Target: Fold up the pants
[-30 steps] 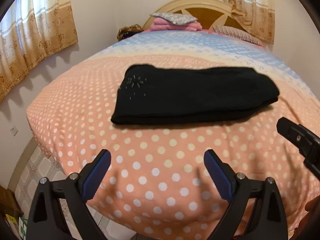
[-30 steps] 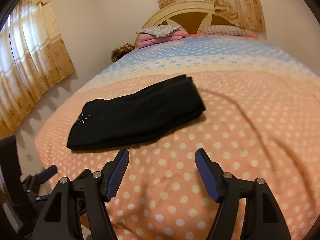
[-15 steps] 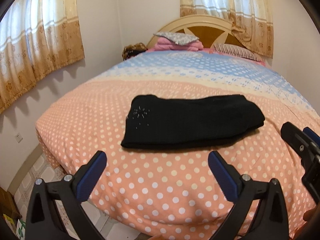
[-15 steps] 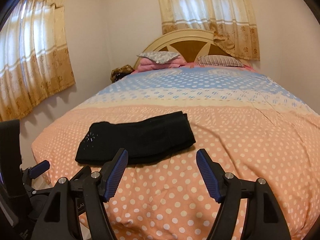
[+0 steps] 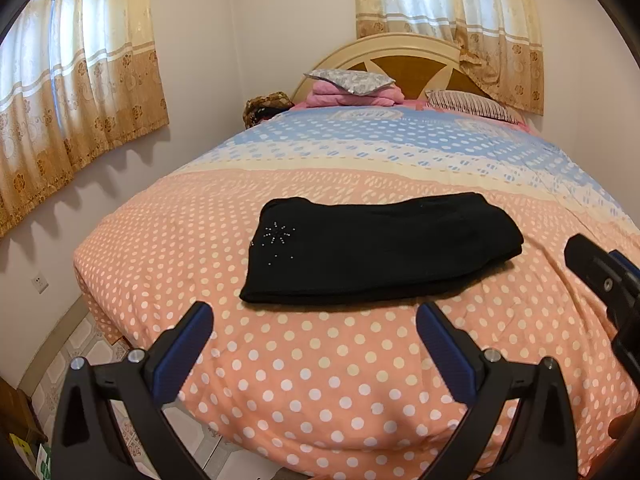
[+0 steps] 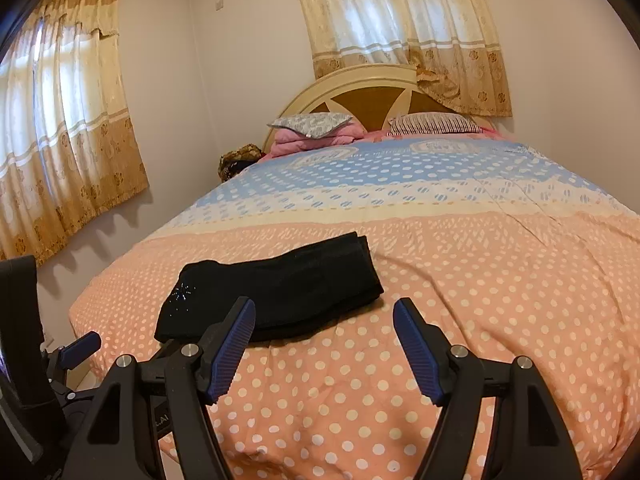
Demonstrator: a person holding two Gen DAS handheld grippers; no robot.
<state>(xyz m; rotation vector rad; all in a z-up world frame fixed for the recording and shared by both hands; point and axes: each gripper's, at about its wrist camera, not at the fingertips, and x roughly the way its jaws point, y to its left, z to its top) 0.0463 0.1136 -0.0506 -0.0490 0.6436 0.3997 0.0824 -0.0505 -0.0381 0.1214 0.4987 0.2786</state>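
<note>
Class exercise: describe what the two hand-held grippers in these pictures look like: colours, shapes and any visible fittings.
Both the left gripper and the right gripper have two black, angular plastic fingers that spread in a V. Each finger ends in a dark blue pad, ribbed on its inner face. Round silver bolts mark the pivots. No cables or sleeves show.

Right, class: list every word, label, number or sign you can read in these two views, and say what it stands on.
"LAI", cut off by a finger: on a black gripper part low in the right wrist view.
Oval marks on the bedspread: too blurred to read.
Nothing else is legible.
</note>
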